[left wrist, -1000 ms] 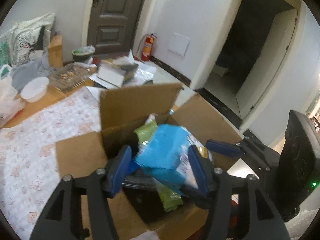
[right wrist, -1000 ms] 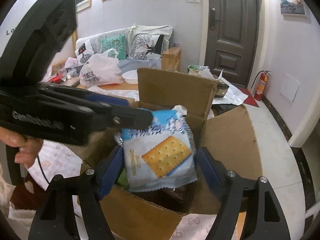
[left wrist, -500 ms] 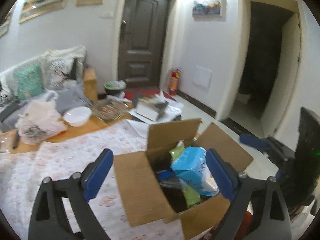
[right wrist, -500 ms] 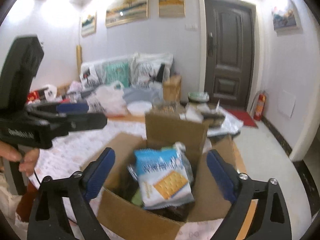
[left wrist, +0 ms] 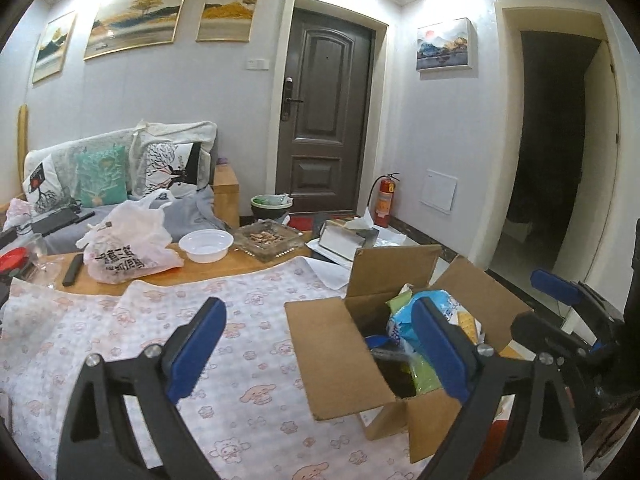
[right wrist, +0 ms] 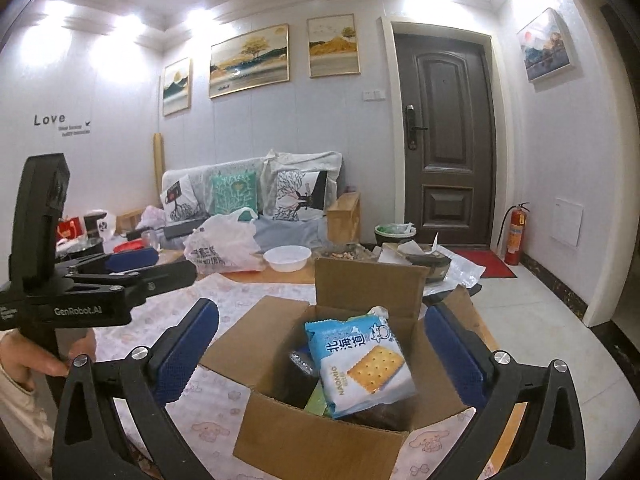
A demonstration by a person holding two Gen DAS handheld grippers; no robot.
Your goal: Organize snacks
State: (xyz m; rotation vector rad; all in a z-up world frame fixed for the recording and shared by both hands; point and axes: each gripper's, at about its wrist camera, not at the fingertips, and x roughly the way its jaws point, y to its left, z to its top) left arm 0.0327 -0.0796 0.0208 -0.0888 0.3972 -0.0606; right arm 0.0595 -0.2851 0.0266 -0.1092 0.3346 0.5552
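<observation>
A: Where was the cracker packet (right wrist: 360, 364), and what were the claws doing?

B: It lay propped on top of the other snacks in the open cardboard box (right wrist: 320, 436) on the patterned tablecloth (left wrist: 248, 364). The right gripper (right wrist: 320, 354) had just spread its jaws wide, the packet below them and untouched. The left gripper (left wrist: 320, 354) had also just opened; only cloth and a box flap showed between its pads.

A: How would that packet handle?

B: Light, I'd judge, with slick, puffy film and brittle crackers inside. I'd pinch it gently across the flat faces or by a sealed edge.

A: Did the views differ?

B: The right view showed the packet's printed face and a hand (right wrist: 24, 364) holding the left tool. Only the left view showed the green packet (left wrist: 402, 304) behind it and the dark doorway (left wrist: 556, 140)
</observation>
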